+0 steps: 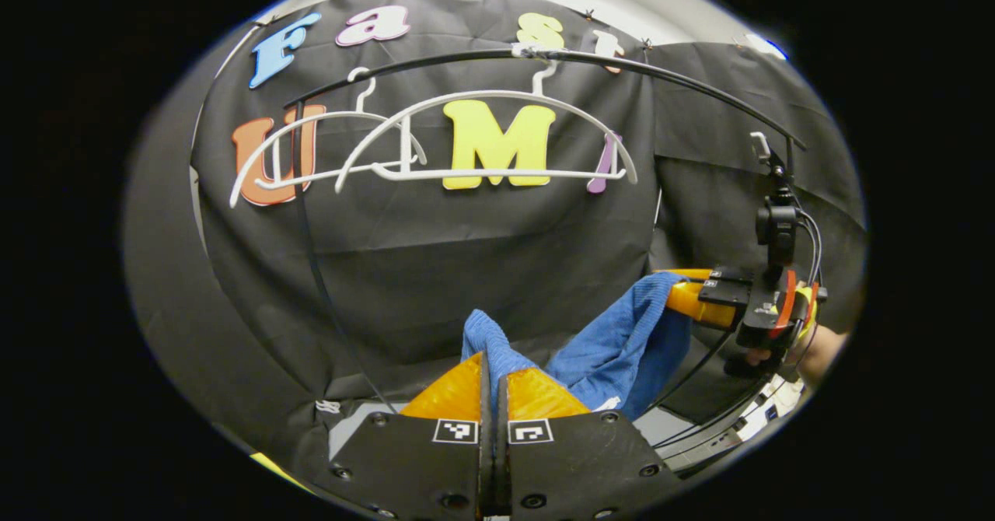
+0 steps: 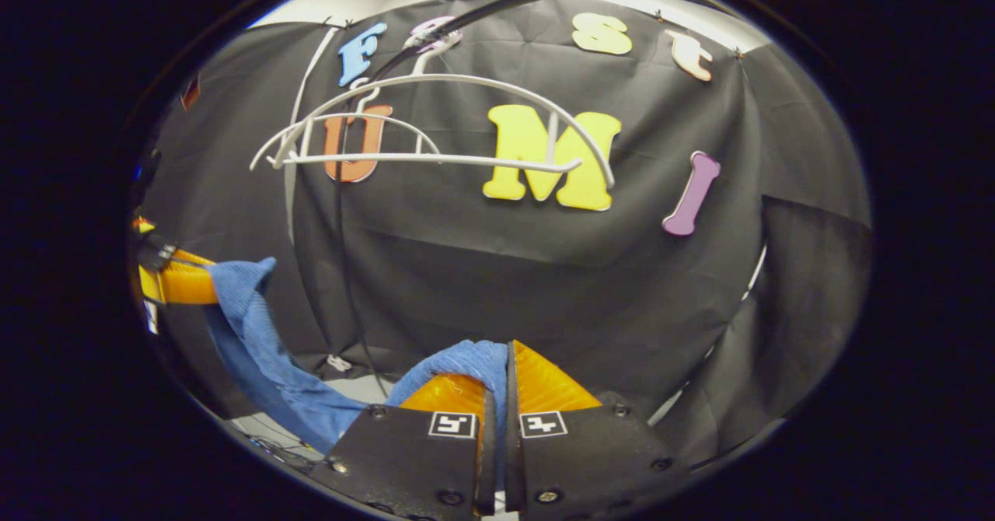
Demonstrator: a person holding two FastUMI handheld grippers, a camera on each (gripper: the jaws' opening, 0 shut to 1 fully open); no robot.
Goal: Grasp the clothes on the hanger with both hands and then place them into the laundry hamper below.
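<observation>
2 tongs, left tongs [image 1: 493, 373] and right tongs [image 2: 497, 365], each pinch the blue garment [image 1: 622, 334] tight.

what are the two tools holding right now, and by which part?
Both hold one blue ribbed fabric garment, off the white hangers. Left tool pinches one end, right tool the other; the cloth sags between them.

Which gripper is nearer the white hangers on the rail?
Neither clearly. The left gripper and the right gripper both sit well below the white hangers, each shut on one end of the blue garment stretched between them.
</observation>
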